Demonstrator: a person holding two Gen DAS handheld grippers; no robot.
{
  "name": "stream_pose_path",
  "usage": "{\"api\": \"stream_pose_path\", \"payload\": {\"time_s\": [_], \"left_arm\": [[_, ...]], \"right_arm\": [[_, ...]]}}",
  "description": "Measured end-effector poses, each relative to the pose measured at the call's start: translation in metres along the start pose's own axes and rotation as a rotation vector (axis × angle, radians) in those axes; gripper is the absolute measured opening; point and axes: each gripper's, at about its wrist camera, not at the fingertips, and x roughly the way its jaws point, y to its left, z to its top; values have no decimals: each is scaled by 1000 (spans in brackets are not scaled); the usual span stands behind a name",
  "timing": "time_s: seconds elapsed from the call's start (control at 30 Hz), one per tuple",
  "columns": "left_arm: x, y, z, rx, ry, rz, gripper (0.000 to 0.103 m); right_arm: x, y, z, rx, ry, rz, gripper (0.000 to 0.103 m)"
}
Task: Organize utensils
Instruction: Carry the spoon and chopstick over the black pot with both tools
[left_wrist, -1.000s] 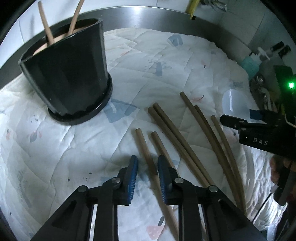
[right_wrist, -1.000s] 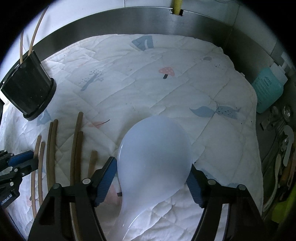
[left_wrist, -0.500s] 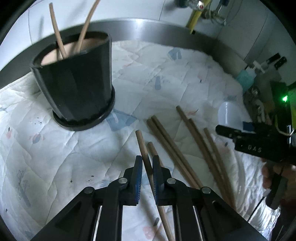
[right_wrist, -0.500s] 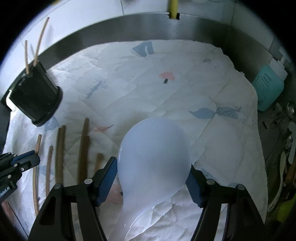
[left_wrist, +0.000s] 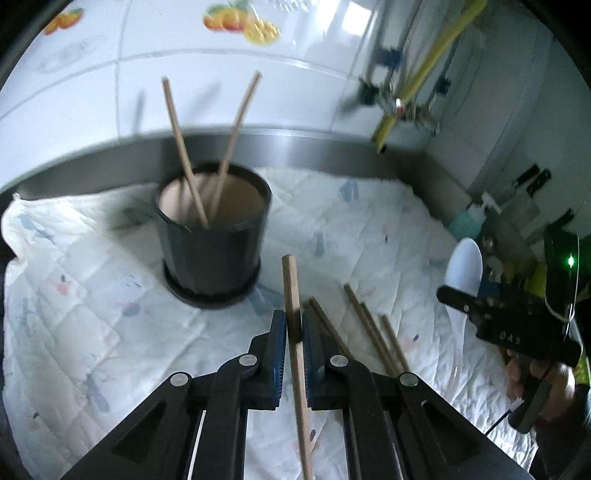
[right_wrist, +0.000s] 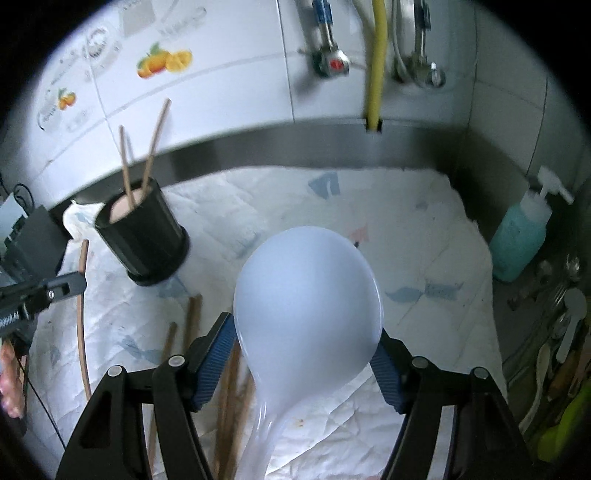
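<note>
My left gripper (left_wrist: 293, 326) is shut on a wooden chopstick (left_wrist: 290, 284), held lifted above the white quilted cloth (left_wrist: 92, 314), short of the black holder pot (left_wrist: 212, 236). The pot holds two chopsticks (left_wrist: 184, 155). Several more chopsticks (left_wrist: 369, 328) lie on the cloth to the right. My right gripper (right_wrist: 306, 354) is shut on a large white plastic spoon (right_wrist: 308, 295), bowl pointing forward. The spoon also shows in the left wrist view (left_wrist: 463, 267). The pot shows in the right wrist view (right_wrist: 142, 240) at the left.
A steel counter rim (right_wrist: 277, 144) and tiled wall run behind. A teal soap pump bottle (right_wrist: 521, 236) stands at the right. A tray of cutlery (right_wrist: 557, 343) sits at the far right. Pipes and a yellow hose (right_wrist: 375, 62) hang on the wall.
My left gripper closed on a chopstick and lifted it off the cloth, tilting up toward the pot. My right gripper rose and tilted up with the spoon.
</note>
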Motion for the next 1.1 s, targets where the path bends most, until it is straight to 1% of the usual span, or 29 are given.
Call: {"api": "stream_pose_path", "payload": {"time_s": [0.13, 0.33, 0.5, 0.6, 0.73, 0.93, 1.0, 1.07, 1.1], "left_arm": [[-28, 7, 13, -21, -70, 6, 8], [-64, 17, 36, -51, -173, 13, 7], [-91, 23, 69, -60, -256, 9, 7], [-111, 22, 95, -41, -315, 14, 7], [-130, 19, 123, -9, -380, 38, 7], [-137, 21, 154, 23, -430, 85, 7], [-132, 24, 159, 28, -428, 103, 7], [-126, 28, 163, 21, -418, 96, 7], [-123, 30, 164, 23, -416, 106, 7]], "right_arm": [[-15, 3, 5, -10, -53, 9, 77], [-26, 8, 9, -33, -95, 20, 77], [-34, 11, 18, -31, -123, 26, 77], [-37, 12, 23, -33, -139, 28, 76], [-38, 13, 31, -25, -148, 43, 76], [-42, 21, 50, -49, -169, 58, 76], [-45, 26, 57, -62, -178, 66, 76], [-48, 31, 65, -78, -192, 70, 76], [-49, 33, 68, -83, -199, 75, 76]]}}
